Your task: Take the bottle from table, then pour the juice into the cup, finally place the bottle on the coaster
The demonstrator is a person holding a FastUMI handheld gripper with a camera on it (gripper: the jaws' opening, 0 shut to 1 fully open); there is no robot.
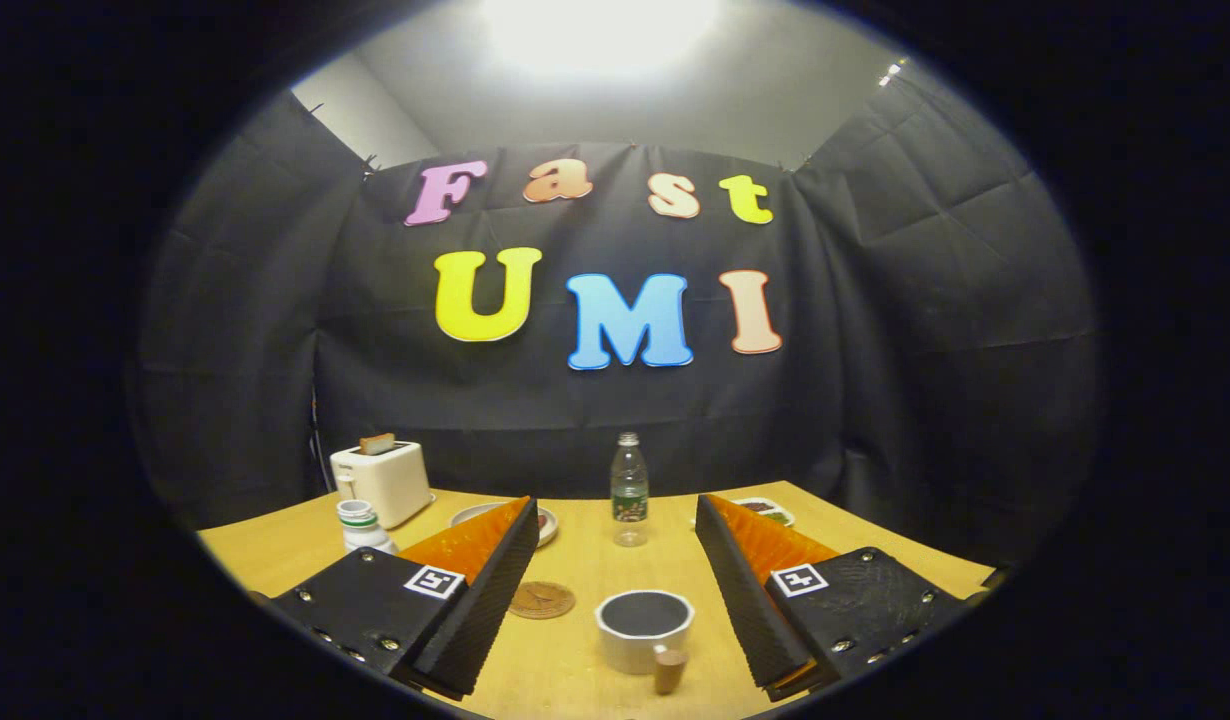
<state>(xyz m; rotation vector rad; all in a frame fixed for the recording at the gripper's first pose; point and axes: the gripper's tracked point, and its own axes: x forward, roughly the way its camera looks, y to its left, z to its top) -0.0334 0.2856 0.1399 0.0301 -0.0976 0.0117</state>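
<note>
Step one, the take, not yet begun: gripper (615, 560) fingers spread wide with nothing between them but table and, low in the gap, the cup (643, 628). Bottle (630, 490) stands upright on the table (585, 670) beyond the fingertips, roughly centred in the gap, well apart from both fingers, untouched. It is clear plastic with a cap on and a label band; liquid level too hard to tell, looks mostly clear. Cup is white with a dark inside, its handle pointing toward the camera, sitting between the fingers near their bases. Coaster (541, 600), a brown round disc, lies flat just beside the cup, close to the inner edge of the left finger. Clutter around: toaster (381, 480) with a slice in its slot at the far left, a small white jar (359, 525) in front of it, a plate (480, 515) partly hidden behind the left fingertip, another dish (770, 511) behind the right fingertip. Next move, as I judge it: advance forward over the cup without knocking it, keep the fingers apart, straddle the bottle at mid-body around the label, then close. Risks: cup sits right in the approach line, so the path likely needs a slight lift; the bottle is tall and narrow, so an off-centre touch could tip it. Pour and coaster placement all remain.
</note>
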